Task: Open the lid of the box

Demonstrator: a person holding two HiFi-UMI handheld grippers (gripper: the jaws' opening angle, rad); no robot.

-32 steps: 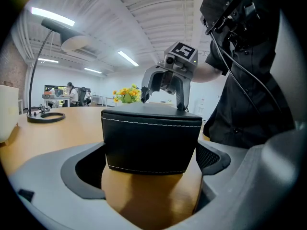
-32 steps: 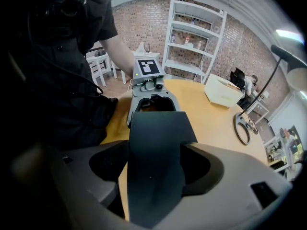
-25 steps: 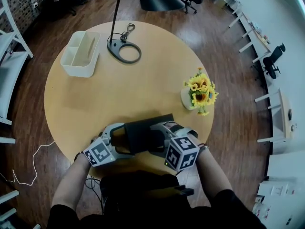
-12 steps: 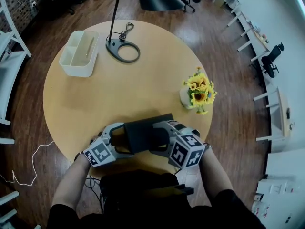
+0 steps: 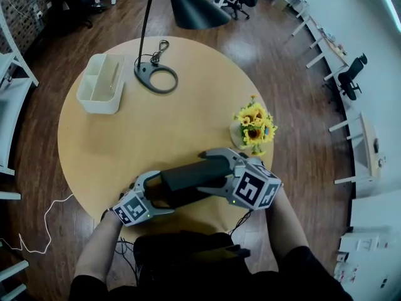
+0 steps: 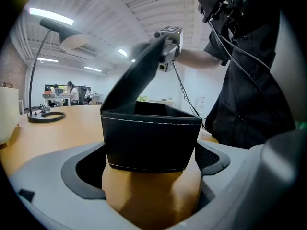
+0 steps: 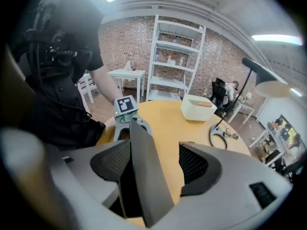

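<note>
A black box (image 5: 180, 197) stands near the front edge of the round wooden table (image 5: 125, 143). My left gripper (image 5: 164, 190) has its jaws wide around the box body (image 6: 151, 138), with a pad against each side. The lid (image 5: 194, 173) is hinged up at a slant; in the left gripper view the lid (image 6: 136, 75) rises to the upper right. My right gripper (image 5: 216, 162) is at the lid's raised edge. In the right gripper view the lid (image 7: 144, 171) lies against the left pad of my right gripper (image 7: 153, 147), and bare table shows between it and the right pad.
A black desk lamp has its ring base (image 5: 155, 79) at the back of the table and its shade (image 5: 191, 8) overhanging. A white divided tray (image 5: 100, 83) sits at the back left. A vase of sunflowers (image 5: 250, 125) stands at the right edge, close to my right gripper.
The lid has swung up from nearly flat to a clear slant. My right gripper has risen and moved right with it. The left gripper has stayed on the box.
</note>
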